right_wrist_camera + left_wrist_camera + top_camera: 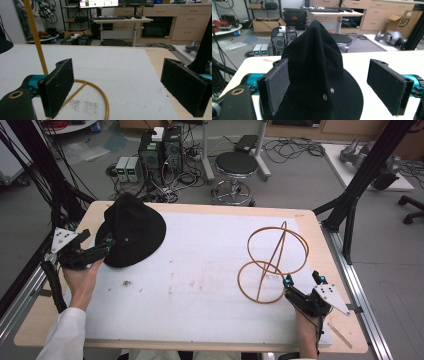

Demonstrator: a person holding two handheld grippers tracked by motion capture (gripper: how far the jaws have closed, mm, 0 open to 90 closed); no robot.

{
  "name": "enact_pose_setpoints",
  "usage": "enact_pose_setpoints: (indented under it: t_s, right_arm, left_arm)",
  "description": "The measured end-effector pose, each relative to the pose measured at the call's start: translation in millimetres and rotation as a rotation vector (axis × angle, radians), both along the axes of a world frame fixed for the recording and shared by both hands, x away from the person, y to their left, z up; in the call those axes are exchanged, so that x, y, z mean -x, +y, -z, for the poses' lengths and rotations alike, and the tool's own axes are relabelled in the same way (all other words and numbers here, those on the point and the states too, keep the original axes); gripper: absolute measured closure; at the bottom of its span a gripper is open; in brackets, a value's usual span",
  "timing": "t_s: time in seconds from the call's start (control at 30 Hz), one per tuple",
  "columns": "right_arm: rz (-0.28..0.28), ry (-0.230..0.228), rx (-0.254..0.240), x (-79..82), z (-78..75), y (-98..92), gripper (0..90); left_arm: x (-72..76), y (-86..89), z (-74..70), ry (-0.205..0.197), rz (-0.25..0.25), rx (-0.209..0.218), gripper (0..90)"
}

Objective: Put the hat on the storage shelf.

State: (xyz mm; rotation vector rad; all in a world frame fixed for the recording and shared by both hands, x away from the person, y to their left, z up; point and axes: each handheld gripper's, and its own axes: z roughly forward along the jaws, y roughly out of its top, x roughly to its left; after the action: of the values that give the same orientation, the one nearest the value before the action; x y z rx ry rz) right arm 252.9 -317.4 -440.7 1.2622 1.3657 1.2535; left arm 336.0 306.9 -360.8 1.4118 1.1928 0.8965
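We see the black hat [131, 231] lying at the upper left of the white mat [200, 285] in the high view, its crown raised to a peak and its brim spread flat on the mat. In the left gripper view the hat [317, 75] fills the middle of the frame, peak uppermost, two small metal eyelets low on the crown.

Our left gripper [102, 249] sits at the hat's left edge in the high view, its jaws wide apart. In the left gripper view its two padded jaws stand on either side of the crown [334, 86], the left pad over the brim; whether it touches we cannot tell.

Toward the right of the high view stands the wire hat stand [272, 262], two tan hoops joined by slanted rods, the lower hoop flat on the mat. Our right gripper [303, 281] lies just beside that hoop at the lower right, jaws spread and holding nothing. In the right gripper view the hoop [100, 93] curves past the left jaw.
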Motion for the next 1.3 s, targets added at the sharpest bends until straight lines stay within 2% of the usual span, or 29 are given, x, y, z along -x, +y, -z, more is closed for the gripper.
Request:
enact_pose_setpoints:
  t_s: [0.13,0.23,0.27,0.3,0.37,0.47,0.57,0.63,0.67,0.83,1.13,1.3]
  right_arm:
    - [-0.002,0.002,0.001,-0.5,0.2,0.0,10.8]
    - [-0.005,0.005,0.003,-0.7,0.3,0.4,10.8]
    - [-0.005,0.004,0.004,-0.7,0.3,0.4,10.8]
    - [-0.004,0.005,0.004,-0.7,0.3,0.4,10.7]
    - [-0.004,0.006,0.003,-0.9,0.4,0.4,10.7]
    - [-0.005,0.006,0.005,-1.5,0.6,0.4,10.8]
    - [-0.006,0.007,0.007,-1.7,0.7,0.3,10.7]
    - [-0.006,0.006,0.007,-1.8,0.7,0.5,10.8]
    - [-0.007,0.006,0.008,-1.7,0.6,0.5,10.8]
    - [-0.012,0.010,0.010,-2.1,0.9,0.8,10.8]
    - [-0.012,0.010,0.009,-2.0,0.9,0.9,10.8]
    - [-0.009,0.010,0.007,-2.2,1.0,1.0,10.8]
  left_arm:
    - [-11.4,-1.5,-5.6,0.015,-0.006,0.004,18.7]
    - [-24.8,-2.3,-7.1,0.047,-0.003,-0.004,18.3]
    - [-24.8,-2.3,-7.1,0.047,-0.003,-0.004,18.3]
    - [-31.3,-1.7,-4.9,0.055,-0.009,0.013,18.3]
    - [-34.3,-2.1,-3.6,0.066,-0.011,0.017,18.3]
    - [-43.2,-4.1,1.7,0.098,-0.003,0.010,18.2]
    - [-47.0,-5.2,3.9,0.110,-0.004,-0.002,18.3]
    - [-52.0,-4.8,6.4,0.107,-0.018,0.033,18.8]
    - [-53.7,-4.2,6.6,0.110,-0.018,0.033,18.9]
    - [-61.4,-6.2,7.1,0.132,-0.007,0.019,18.9]
    - [-78.1,-9.5,23.8,0.242,-0.005,-0.010,19.3]
    - [-81.1,-11.1,28.0,0.261,-0.014,-0.035,19.6]
